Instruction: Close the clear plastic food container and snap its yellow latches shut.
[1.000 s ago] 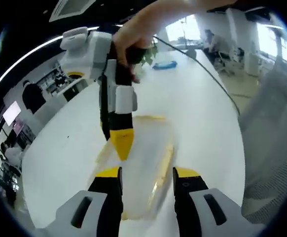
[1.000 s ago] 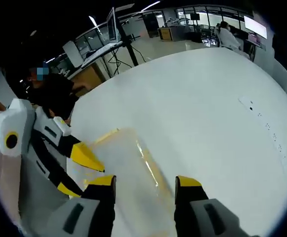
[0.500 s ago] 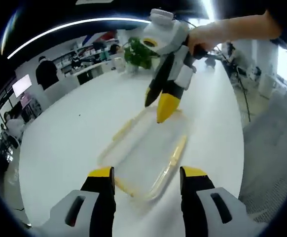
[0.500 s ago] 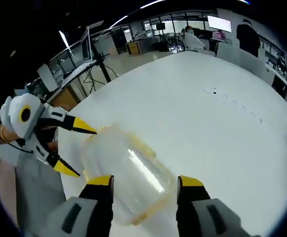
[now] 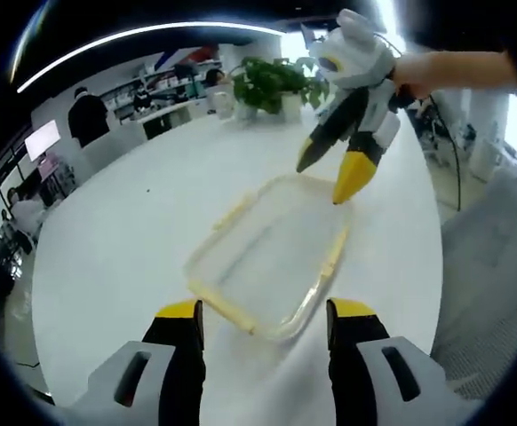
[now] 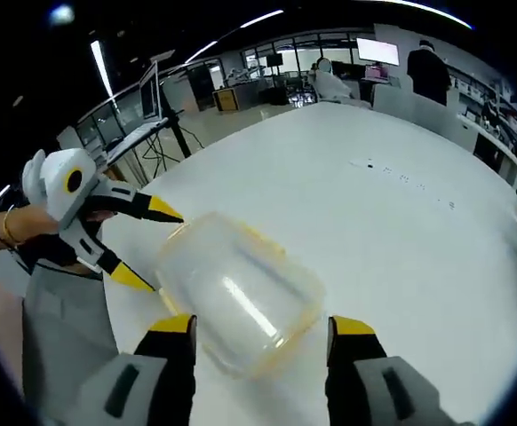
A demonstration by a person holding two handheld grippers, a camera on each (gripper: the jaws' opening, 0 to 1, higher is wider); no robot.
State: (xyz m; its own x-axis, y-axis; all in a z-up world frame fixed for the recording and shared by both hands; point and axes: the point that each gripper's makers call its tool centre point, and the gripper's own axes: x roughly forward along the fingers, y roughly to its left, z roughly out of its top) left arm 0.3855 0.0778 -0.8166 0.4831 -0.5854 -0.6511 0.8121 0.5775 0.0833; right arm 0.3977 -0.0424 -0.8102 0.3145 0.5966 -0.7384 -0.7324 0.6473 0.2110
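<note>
A wide white table (image 5: 134,231) is being seen in both views, with an office being glimpsed behind it; in the left gripper view a mesh chair (image 5: 498,266) is being seen past the table's edge, and a potted plant (image 5: 272,84) is being seen at the far end of the table. The clear container (image 5: 272,257) is being shown lying flat on the table with its lid on and its yellow latches (image 5: 334,257) along its edges; whether the latches are being held snapped down cannot be told. In the left gripper view the container is being framed just beyond the left gripper (image 5: 263,315), whose jaws are being held well apart with nothing between them; in the right gripper view the same container (image 6: 241,293) is being framed just ahead of the right gripper (image 6: 263,324), whose jaws are likewise being held apart and empty. The right gripper (image 5: 334,173) is being seen from the left gripper view above the container's far corner, jaws spread, tips near the rim; contact cannot be told. The left gripper (image 6: 147,244) is being seen from the right gripper view beside the container's near-left end, jaws spread, being held by a hand (image 6: 27,235).
</note>
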